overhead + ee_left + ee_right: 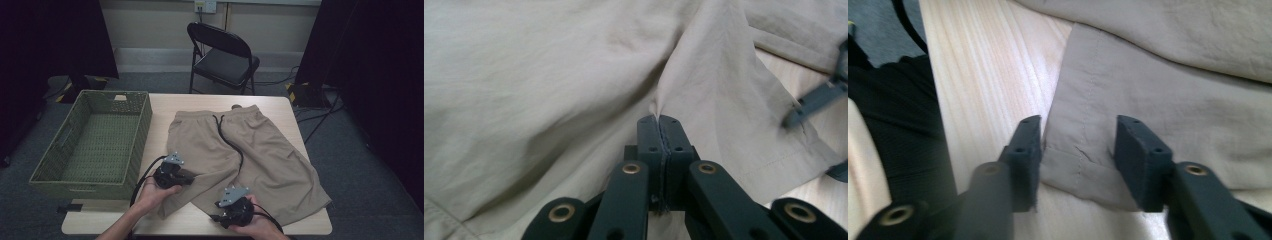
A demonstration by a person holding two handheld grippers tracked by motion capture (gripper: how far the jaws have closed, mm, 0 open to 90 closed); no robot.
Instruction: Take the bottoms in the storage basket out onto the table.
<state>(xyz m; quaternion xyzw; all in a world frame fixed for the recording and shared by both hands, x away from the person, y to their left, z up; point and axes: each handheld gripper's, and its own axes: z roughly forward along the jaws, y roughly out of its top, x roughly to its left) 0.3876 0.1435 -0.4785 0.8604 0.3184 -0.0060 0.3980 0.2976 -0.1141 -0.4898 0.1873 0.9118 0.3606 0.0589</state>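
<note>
the tan shorts [240, 150] lie flat on the table [305, 227], waistband far. the left hand-held gripper [659, 120] is clamped on the left leg's fabric; the right hand-held gripper [1078, 145], half open, straddles the hem corner [1073, 165] near the table's near edge, unpinched.

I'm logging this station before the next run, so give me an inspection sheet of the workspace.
Surface: light wooden table, partly bare.
Job's things: beige shorts spread flat, black drawstring trailing down the front.
Clutter: green woven basket at the table's left end, nothing seen inside.
Grippers: left tongs shut on a pinch of shorts fabric; right tongs open, straddling a hemmed leg corner.
Cables: black leads trail from both tongs; more on the floor.
Surroundings: black folding chair, grey carpet, dark curtains.
</note>
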